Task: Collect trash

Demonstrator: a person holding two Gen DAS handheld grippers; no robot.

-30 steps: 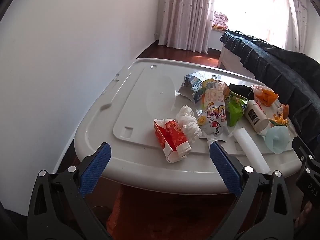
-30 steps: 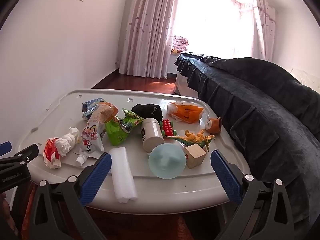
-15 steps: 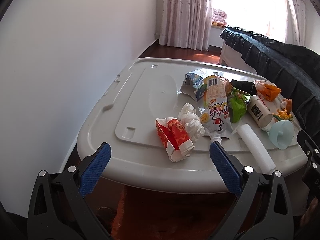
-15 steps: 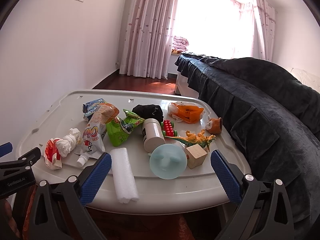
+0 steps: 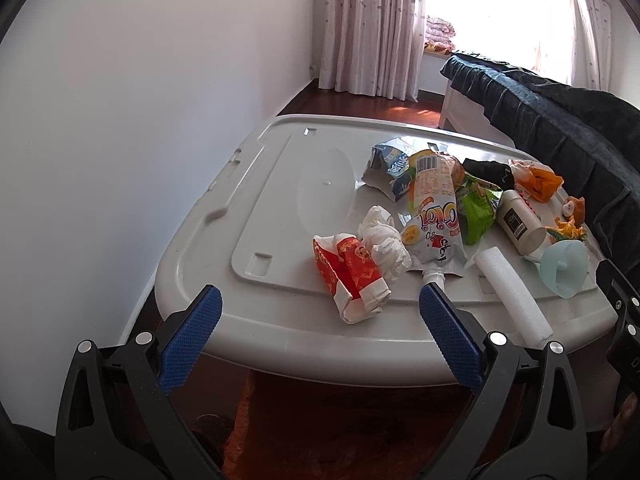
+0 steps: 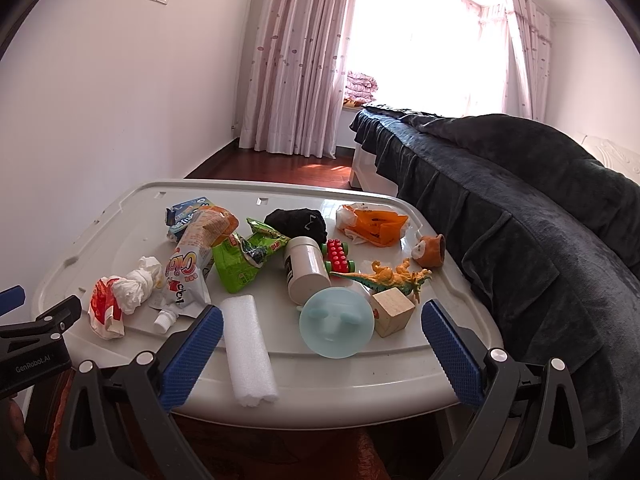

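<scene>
Holding both tools spread wide and empty, we kept the left tool (image 5: 320,312) and right tool (image 6: 322,334) short of the near edge of the tabletop (image 5: 280,168). Using the white foam roll (image 6: 248,350) at that edge as our mark, the printed spout pouch (image 5: 434,224) lay just left of it, the green wrapper (image 6: 236,264) behind it. Left of the pouch sat the red paper wrapper (image 5: 348,276), touching a crumpled tissue (image 5: 382,240). We judged all of these light, soft and crushable; the slick pouch seemed best pinched at its stiff spout, the tissue across its bulk.
</scene>
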